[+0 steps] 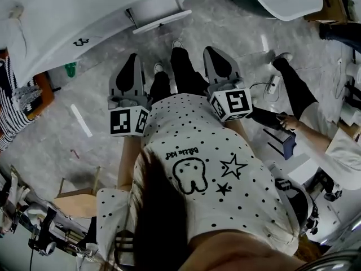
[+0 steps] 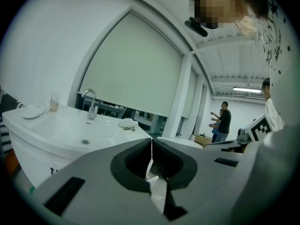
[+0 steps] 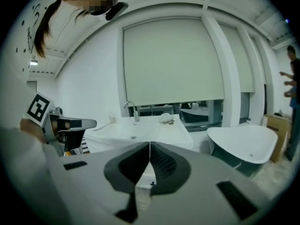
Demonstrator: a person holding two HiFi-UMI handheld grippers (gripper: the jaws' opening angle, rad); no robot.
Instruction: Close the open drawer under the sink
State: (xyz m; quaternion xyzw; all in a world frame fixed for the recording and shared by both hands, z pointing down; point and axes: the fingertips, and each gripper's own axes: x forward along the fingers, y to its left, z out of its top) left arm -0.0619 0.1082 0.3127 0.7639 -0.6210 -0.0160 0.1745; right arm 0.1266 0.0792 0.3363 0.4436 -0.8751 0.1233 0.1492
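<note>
Right hand-held gripper [image 3: 150, 143] sees faucet [image 3: 131, 109] outside head view.

Head view steeply down; gripper views roughly level, both sharing sink [image 2: 70, 130] [image 3: 140, 128].

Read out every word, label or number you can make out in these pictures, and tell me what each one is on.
"kid": the end of a short upside-down line printed on the person's polka-dot shirt; the word before it is too blurred to be sure of.
Marker cubes: black-and-white square patterns only, no letters or numbers.
Small dark mark on the front of the sink unit: too small to read.
</note>
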